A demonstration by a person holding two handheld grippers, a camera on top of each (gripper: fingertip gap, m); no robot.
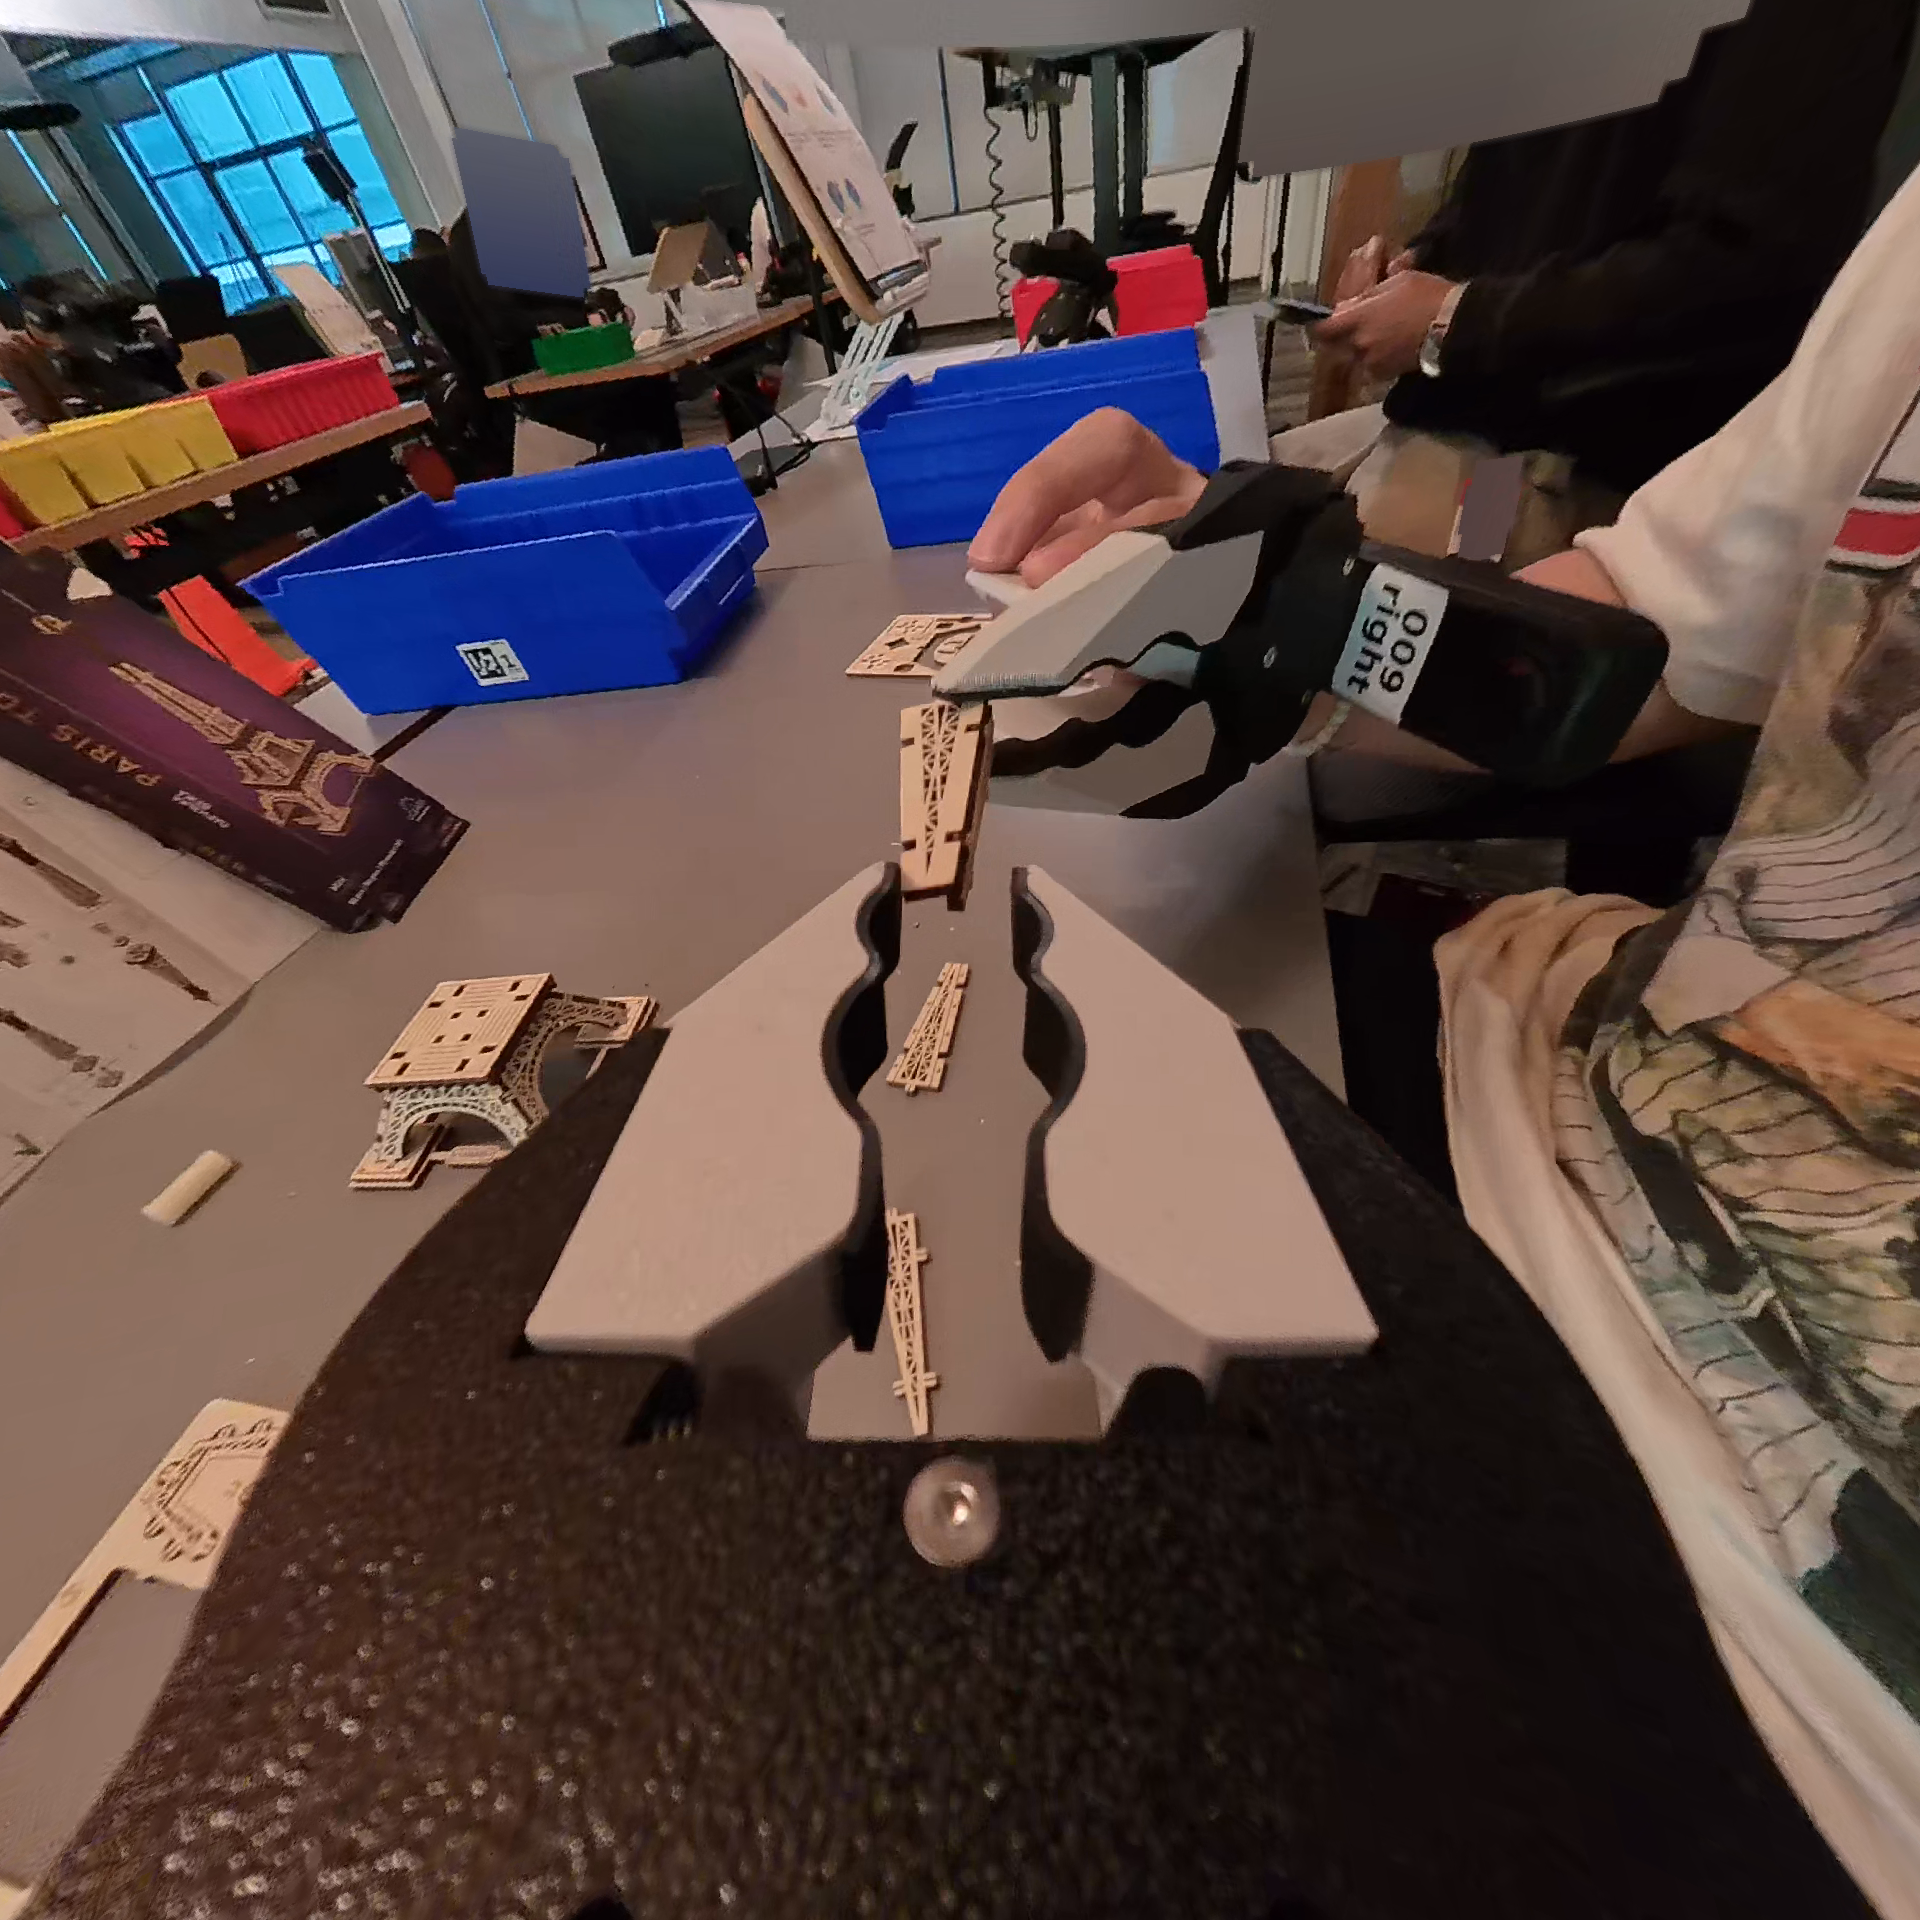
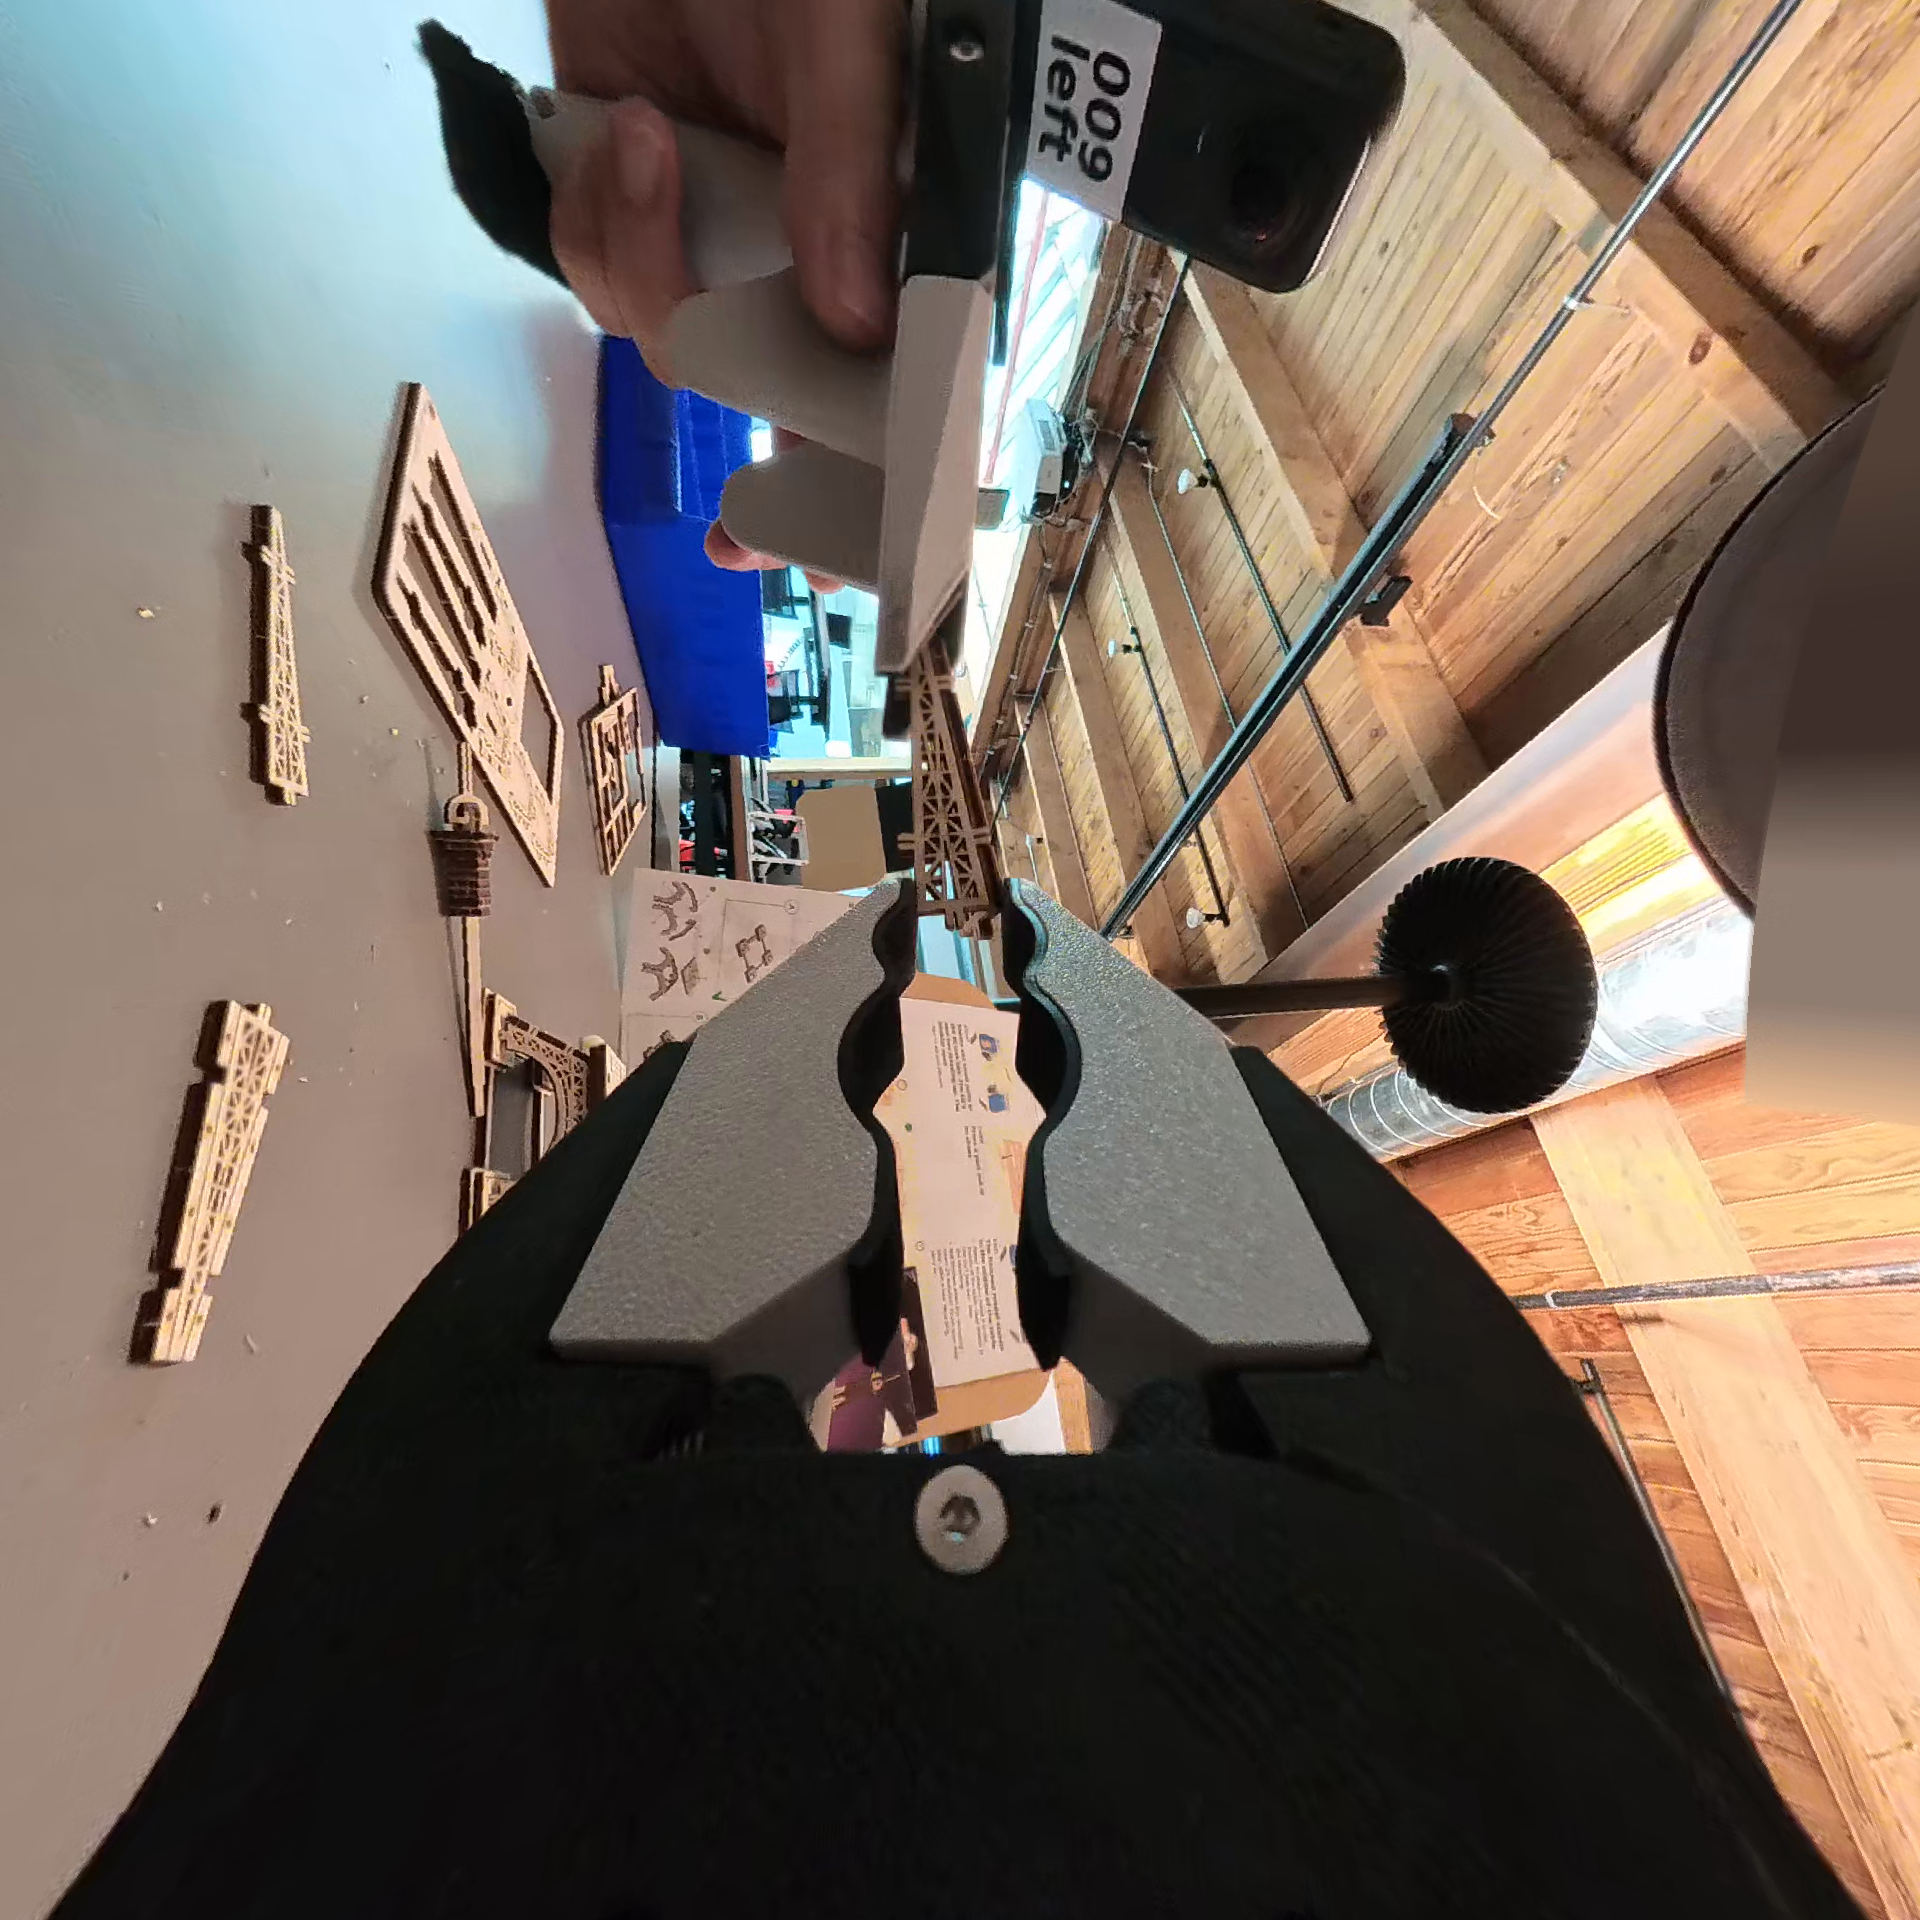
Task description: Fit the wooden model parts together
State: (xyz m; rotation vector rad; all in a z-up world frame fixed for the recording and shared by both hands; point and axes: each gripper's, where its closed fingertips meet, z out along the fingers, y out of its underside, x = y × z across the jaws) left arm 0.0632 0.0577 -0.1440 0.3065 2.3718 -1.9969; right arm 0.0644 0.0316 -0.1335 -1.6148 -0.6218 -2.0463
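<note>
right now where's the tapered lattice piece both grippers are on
The tapered lattice piece is held above the grey table, one end between the left gripper tips, the other pinched by the right gripper.

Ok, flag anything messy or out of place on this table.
Small wood crumbs lie scattered over the table around the loose lattice strip, likely debris from the cut parts. Nothing else looks askew or broken.
</note>
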